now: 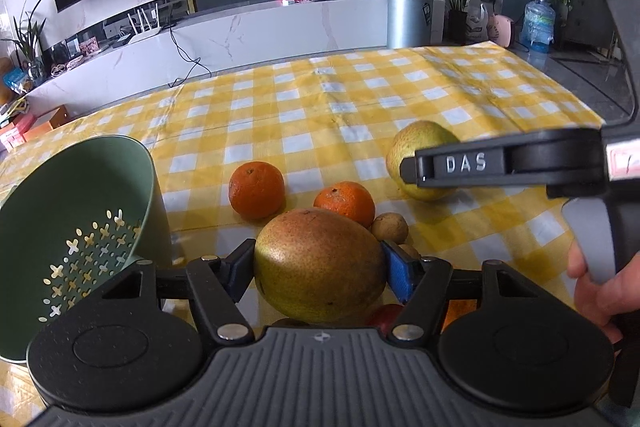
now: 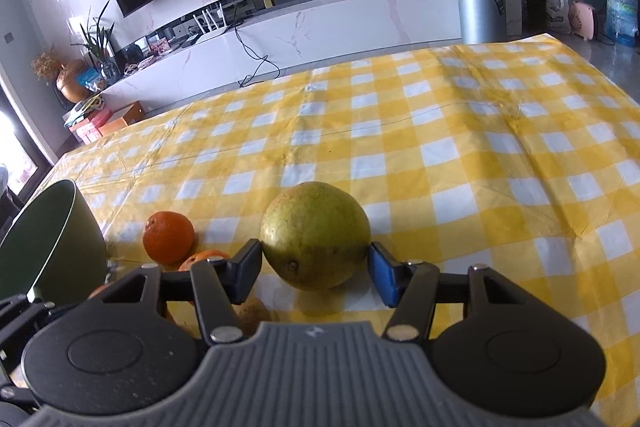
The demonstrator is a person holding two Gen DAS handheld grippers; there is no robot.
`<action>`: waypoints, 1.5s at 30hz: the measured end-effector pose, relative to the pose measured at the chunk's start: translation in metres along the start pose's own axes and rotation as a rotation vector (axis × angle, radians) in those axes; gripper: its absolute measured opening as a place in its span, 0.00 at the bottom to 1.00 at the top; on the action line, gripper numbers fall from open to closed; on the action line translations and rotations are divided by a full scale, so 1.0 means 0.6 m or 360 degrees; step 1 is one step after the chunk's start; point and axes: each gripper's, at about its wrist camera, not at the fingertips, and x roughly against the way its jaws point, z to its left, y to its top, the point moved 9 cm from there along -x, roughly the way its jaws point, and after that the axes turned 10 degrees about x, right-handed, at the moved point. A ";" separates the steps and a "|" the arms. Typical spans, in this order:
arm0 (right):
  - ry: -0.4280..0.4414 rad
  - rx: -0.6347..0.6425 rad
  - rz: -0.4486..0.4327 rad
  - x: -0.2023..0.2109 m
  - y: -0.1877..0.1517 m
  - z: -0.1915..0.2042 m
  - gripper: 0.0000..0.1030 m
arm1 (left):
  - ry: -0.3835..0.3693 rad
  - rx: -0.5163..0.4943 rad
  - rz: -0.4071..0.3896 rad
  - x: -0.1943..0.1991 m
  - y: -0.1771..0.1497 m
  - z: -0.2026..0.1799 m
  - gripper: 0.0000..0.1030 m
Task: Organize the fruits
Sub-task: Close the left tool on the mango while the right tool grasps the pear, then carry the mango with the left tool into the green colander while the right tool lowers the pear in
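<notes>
My left gripper [image 1: 318, 269] is shut on a reddish-green pear [image 1: 320, 263], held just above the yellow checked cloth. A green colander bowl [image 1: 76, 227] stands at its left, tilted toward me. Two oranges [image 1: 257, 190] [image 1: 346, 202] and a small brown fruit [image 1: 390, 227] lie just beyond. My right gripper [image 2: 316, 269] has its fingers on both sides of a green pear [image 2: 316, 235] that rests on the cloth; the left pad touches it, the right pad looks a hair apart. That pear also shows in the left wrist view [image 1: 420, 147], behind the right gripper's finger [image 1: 460, 163].
A red fruit [image 1: 386, 319] peeks out under the left gripper. The bowl [image 2: 52, 239], an orange [image 2: 168, 237], a second orange [image 2: 202, 261] and a small brown fruit [image 2: 252, 315] lie left of the right gripper. The cloth's far edge meets a TV cabinet.
</notes>
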 end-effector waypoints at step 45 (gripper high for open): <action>0.0170 0.0225 -0.0233 0.069 0.043 0.110 0.65 | 0.0047 0.0293 -0.0233 0.151 0.106 0.187 0.74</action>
